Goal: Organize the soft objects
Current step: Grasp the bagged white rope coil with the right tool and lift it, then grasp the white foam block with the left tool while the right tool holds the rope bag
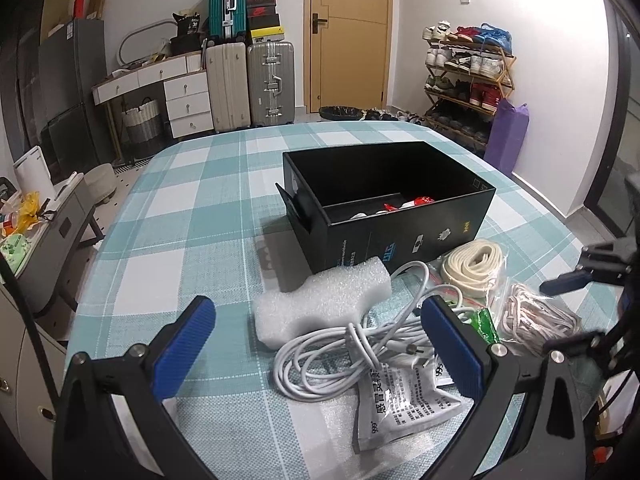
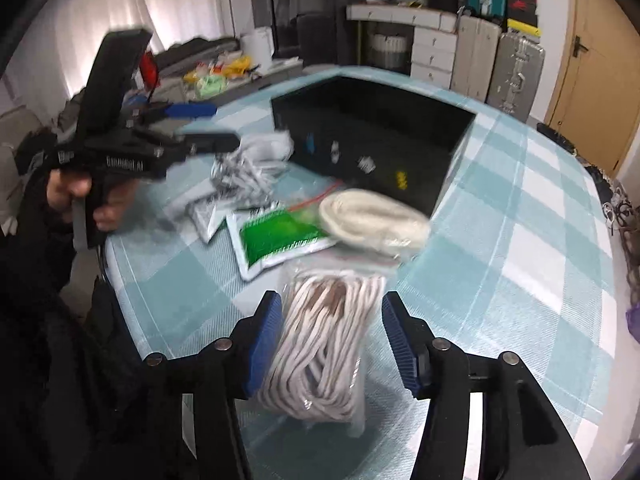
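A black open box point(image 1: 400, 240) stands on the teal checked tablecloth, with red and white items point(image 1: 404, 204) inside. In front of it lie a white foam piece point(image 1: 320, 300), a coiled white cable point(image 1: 340, 348), grey medicine sachets point(image 1: 396, 404), a green sachet point(image 2: 280, 240), a bagged cream strap point(image 2: 372, 220) and a clear bag of pale rope point(image 2: 320, 352). My left gripper point(image 1: 318, 312) hangs wide open above the cable and foam, holding nothing. My right gripper point(image 2: 332, 300) straddles the rope bag; its right pad stands clear of the bag.
The table edge point(image 1: 100, 264) drops off at the left and near side. Beyond it are suitcases point(image 1: 248, 80), a white drawer desk point(image 1: 176, 84), a shoe rack point(image 1: 468, 76) and a closed door point(image 1: 348, 32). A hand point(image 2: 80, 192) holds the left gripper's handle.
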`<action>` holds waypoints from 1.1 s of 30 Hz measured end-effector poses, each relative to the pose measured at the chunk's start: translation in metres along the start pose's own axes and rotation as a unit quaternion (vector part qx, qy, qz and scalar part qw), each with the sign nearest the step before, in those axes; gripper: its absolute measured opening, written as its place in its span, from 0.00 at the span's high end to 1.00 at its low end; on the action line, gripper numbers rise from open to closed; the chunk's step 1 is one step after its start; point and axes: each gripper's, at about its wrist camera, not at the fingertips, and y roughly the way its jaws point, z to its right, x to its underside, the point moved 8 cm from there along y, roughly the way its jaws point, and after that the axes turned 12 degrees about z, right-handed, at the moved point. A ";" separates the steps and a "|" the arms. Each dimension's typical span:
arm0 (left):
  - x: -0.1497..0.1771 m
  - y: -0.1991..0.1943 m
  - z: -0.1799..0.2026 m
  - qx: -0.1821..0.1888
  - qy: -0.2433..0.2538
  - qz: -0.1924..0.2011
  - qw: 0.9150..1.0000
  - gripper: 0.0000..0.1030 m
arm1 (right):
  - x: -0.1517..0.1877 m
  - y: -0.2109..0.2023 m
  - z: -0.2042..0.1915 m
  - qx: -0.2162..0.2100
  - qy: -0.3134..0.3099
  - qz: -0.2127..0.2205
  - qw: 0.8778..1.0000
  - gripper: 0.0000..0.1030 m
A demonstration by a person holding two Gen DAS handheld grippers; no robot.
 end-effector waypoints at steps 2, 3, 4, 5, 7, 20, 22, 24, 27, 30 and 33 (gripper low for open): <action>0.000 0.000 -0.001 -0.001 0.000 0.001 1.000 0.00 | 0.007 0.008 -0.001 0.004 -0.002 -0.020 1.000 0.40; 0.000 0.000 -0.001 -0.001 -0.001 0.000 1.000 0.00 | 0.011 0.012 -0.001 0.007 -0.004 -0.031 0.999 0.40; 0.000 0.001 -0.001 -0.001 -0.001 -0.001 1.000 0.00 | 0.013 0.014 0.000 0.009 -0.007 -0.035 0.999 0.40; 0.001 0.001 -0.001 -0.002 -0.001 -0.001 1.000 0.00 | 0.014 0.013 -0.001 0.005 -0.008 -0.031 0.999 0.40; 0.001 0.002 -0.002 -0.004 -0.004 -0.002 1.000 0.00 | 0.015 0.011 -0.003 -0.001 -0.015 -0.029 0.999 0.45; -0.004 0.000 -0.011 -0.016 -0.022 0.012 1.000 0.00 | 0.008 -0.020 -0.009 -0.036 -0.042 0.029 0.998 0.62; -0.003 0.001 -0.014 -0.023 -0.030 0.013 0.999 0.00 | 0.002 -0.028 -0.010 -0.039 -0.041 0.045 0.997 0.63; -0.002 0.004 -0.017 -0.026 -0.036 0.009 0.999 0.00 | -0.003 -0.037 -0.009 -0.038 -0.040 0.059 0.997 0.63; 0.000 0.010 -0.019 -0.023 -0.050 -0.001 0.999 0.00 | -0.013 -0.048 -0.008 -0.031 -0.035 0.081 0.996 0.63; 0.000 0.015 -0.020 -0.010 -0.070 -0.007 0.998 0.00 | -0.021 -0.052 -0.004 -0.025 -0.027 0.099 0.994 0.63; -0.001 0.020 -0.021 -0.001 -0.089 -0.016 0.996 0.00 | -0.025 -0.053 0.000 -0.017 -0.022 0.106 0.994 0.62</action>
